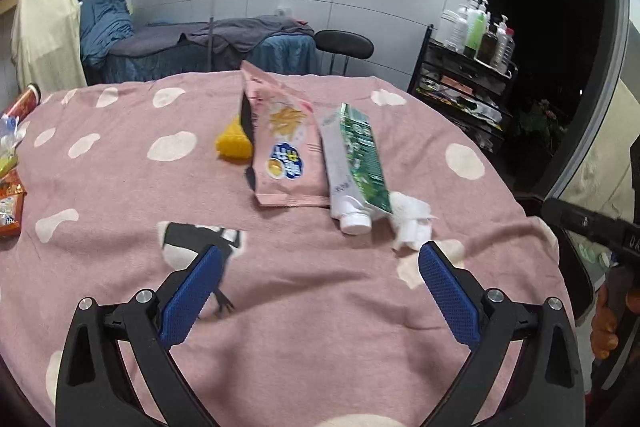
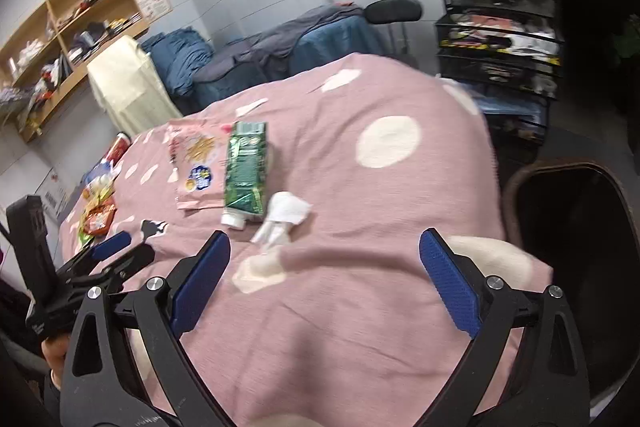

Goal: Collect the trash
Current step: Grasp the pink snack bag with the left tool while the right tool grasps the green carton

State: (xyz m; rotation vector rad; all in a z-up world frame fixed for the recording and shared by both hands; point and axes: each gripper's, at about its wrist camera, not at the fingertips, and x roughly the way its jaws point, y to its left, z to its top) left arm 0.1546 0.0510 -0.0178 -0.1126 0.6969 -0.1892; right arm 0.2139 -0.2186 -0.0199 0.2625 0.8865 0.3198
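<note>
Crumpled tissue on the pink-clothed tabletop, touching the green toothpaste tube, not yet grasped; both left gripper and right gripper empty, fingers spread wide; next, probably closing on that tissue.

Each hand-held gripper, left and right, has matte black forked arms along the lower frame, tipped with blue textured pads and pinned by round silver screws. At the lower left of the right view, a hand grips a black handle.
</note>
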